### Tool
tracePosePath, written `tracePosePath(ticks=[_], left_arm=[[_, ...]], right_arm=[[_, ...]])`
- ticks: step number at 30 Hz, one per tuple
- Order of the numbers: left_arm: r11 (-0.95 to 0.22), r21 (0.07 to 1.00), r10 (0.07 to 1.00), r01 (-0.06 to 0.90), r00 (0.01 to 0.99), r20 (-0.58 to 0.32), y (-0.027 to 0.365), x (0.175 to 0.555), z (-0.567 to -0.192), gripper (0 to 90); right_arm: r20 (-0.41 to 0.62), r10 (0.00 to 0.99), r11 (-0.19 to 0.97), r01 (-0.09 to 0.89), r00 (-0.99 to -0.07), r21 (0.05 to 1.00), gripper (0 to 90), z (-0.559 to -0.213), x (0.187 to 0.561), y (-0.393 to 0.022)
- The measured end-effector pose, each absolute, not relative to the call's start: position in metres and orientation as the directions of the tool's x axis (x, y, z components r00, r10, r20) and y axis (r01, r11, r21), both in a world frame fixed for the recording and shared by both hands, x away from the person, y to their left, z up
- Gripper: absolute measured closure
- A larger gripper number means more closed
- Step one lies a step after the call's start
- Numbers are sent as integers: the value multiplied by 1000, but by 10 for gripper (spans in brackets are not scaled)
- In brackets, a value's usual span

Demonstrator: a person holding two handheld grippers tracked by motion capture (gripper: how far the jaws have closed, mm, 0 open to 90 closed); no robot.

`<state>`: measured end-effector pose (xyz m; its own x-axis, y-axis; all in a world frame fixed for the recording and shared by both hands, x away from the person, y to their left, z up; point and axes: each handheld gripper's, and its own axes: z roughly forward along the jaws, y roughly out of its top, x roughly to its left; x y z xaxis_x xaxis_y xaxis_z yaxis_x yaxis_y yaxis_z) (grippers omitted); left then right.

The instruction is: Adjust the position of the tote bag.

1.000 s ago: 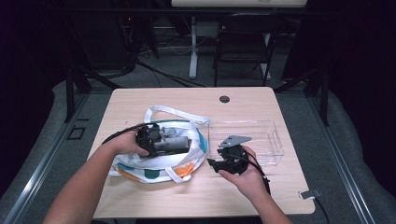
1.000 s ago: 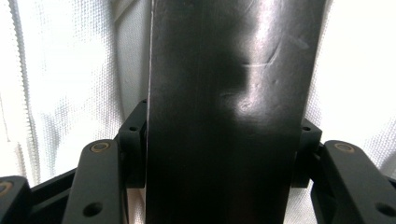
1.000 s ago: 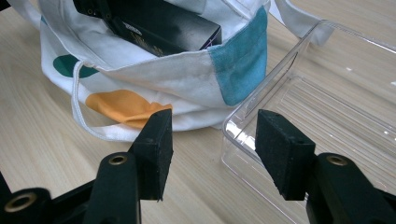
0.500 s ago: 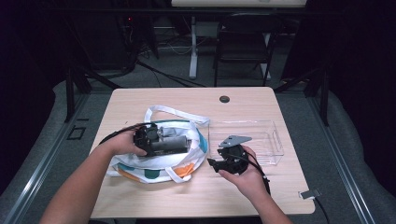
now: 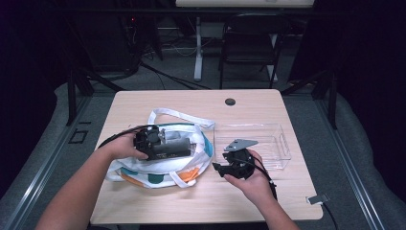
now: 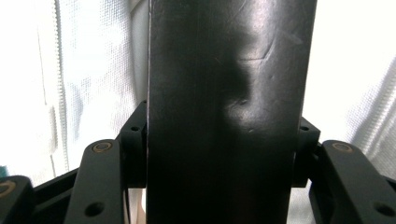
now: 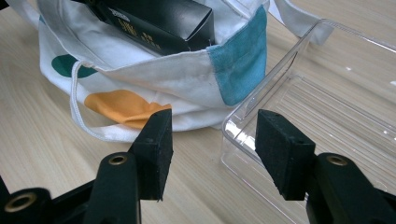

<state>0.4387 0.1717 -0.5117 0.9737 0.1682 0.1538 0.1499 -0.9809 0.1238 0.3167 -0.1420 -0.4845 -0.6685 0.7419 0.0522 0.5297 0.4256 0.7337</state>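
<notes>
Left gripper (image 5: 160, 146) clamped on black box (image 6: 224, 116) in bag (image 5: 158, 172). Right gripper (image 7: 212, 149) released, beside tray (image 7: 327, 107).

We see a glossy black box (image 7: 154, 23) with small gold lettering lying in a white cloth tote bag (image 5: 158, 167) that bears blotches of teal, dark green and orange, its handles plain white. Beside it our clear plastic tray (image 5: 277, 143) lets the pale wood grain of the bench (image 5: 191, 201) show through. Both tools, left (image 5: 191, 147) and right (image 5: 216, 167), are matte black with brass-coloured pins at the joints.
</notes>
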Motion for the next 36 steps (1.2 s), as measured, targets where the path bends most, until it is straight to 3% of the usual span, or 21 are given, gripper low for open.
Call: tracePosePath(ticks=[23, 29, 36], left_arm=[[-974, 143, 199, 173, 961, 191, 186, 424, -484, 426], [-976, 144, 191, 166, 964, 185, 183, 421, -477, 426], [-973, 153, 200, 174, 964, 173, 182, 418, -470, 426]], right_arm=[[14, 725, 452, 491, -689, 745, 466, -479, 317, -145], [31, 698, 451, 473, -716, 757, 528, -471, 320, -153], [-7, 672, 495, 442, -741, 748, 530, -467, 324, -162]])
